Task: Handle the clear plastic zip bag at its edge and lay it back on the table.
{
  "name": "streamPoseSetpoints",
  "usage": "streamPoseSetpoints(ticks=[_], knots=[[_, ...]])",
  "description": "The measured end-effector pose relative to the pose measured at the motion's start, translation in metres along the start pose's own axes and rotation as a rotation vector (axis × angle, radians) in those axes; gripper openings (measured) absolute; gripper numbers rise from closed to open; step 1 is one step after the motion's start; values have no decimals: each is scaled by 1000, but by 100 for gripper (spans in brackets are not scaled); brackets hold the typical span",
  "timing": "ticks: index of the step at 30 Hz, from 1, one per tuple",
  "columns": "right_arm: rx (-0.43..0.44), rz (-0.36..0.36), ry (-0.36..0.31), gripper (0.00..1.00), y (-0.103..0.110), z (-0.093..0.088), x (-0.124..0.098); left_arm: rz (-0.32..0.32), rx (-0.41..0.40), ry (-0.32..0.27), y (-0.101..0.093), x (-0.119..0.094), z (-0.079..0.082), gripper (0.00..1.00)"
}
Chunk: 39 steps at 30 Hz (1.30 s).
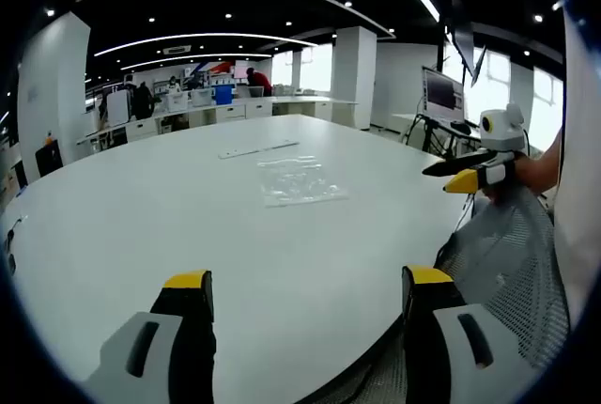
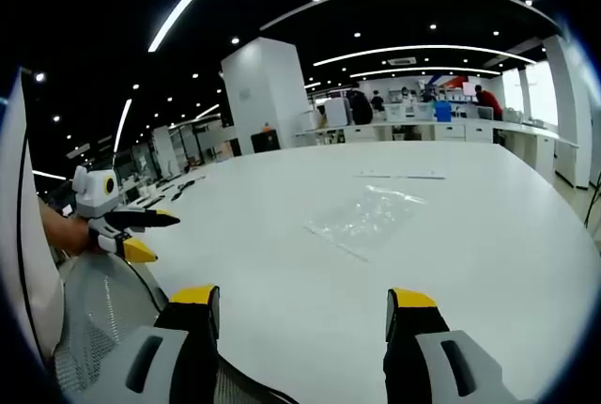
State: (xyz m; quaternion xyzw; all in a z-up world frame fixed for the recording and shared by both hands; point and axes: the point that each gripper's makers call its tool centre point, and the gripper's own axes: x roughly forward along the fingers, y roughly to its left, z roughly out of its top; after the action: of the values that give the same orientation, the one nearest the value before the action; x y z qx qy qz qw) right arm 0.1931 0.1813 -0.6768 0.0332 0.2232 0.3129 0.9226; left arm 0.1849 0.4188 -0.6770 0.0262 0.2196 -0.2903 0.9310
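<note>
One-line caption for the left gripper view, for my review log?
Open left gripper faces a clear plastic zip bag lying flat on the white table; right gripper at right.

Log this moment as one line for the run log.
zip bag flat on table, untouched | left gripper open, empty, short of bag | right gripper open, empty, short of bag

Legible text, labels and signs: none.

No word, number or brand can be read on the white table (image 1: 141, 235), on the clear plastic zip bag (image 1: 299, 181) lying on it, or on the long flat strip (image 1: 258, 149) just beyond the bag. Monitors (image 1: 443, 94) past the table's far edge show screen content too small and blurred to read. A red and blue shape (image 1: 214, 68) on the far wall behind the table may be a sign, but no letters resolve.
</note>
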Motion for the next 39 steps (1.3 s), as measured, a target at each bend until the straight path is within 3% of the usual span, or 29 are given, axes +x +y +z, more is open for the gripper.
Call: streamPoseSetpoints(ticks=[39], knots=[[-18,1,28,71,1,-5,0,-2,-8,1,0,1,0,82]])
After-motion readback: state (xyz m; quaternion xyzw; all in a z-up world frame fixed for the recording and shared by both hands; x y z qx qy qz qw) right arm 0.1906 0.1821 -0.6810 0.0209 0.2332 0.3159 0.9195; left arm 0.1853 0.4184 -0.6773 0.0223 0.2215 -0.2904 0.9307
